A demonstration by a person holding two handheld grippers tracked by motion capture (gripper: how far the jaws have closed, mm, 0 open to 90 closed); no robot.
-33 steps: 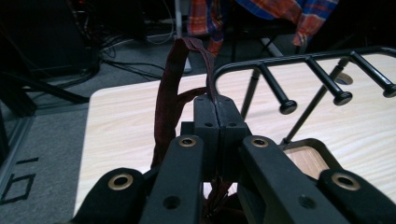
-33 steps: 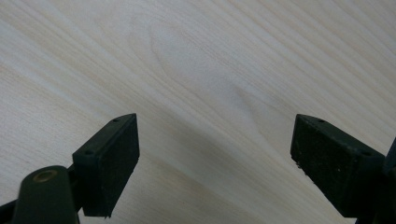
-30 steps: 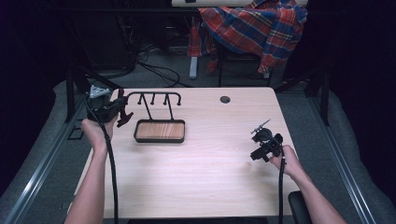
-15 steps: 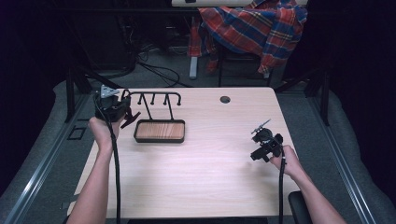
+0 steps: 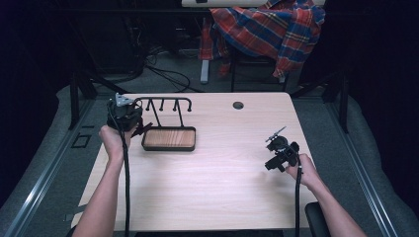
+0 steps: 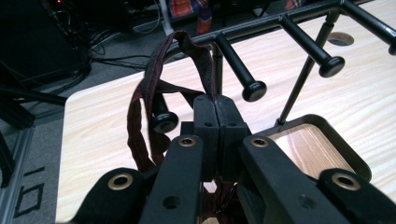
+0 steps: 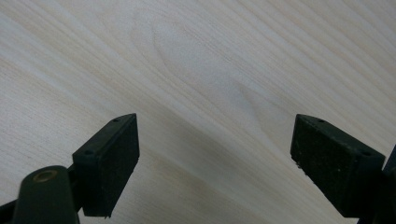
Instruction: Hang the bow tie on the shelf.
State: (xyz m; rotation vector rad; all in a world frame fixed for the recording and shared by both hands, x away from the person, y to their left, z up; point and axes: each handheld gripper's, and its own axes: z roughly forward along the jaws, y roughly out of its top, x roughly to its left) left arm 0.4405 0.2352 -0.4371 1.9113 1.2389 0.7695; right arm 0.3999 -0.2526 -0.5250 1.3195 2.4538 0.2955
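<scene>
Soft, light, floppy dark-red strap (image 6: 149, 98), pinched near its top in the closed left gripper (image 6: 218, 119) and looped by the end peg of the black rack (image 6: 252, 86) at the desk's (image 5: 222, 168) far-left corner, best kept gripped there; right gripper (image 7: 215, 154) wide open, empty above bare wood.

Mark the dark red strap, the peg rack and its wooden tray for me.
dark red strap (image 6: 150, 88), left gripper view, on the loop above the shut jaws.
peg rack (image 6: 253, 90), left gripper view, on a peg's round end.
wooden tray (image 5: 169, 138), high view, on its wood floor.
</scene>
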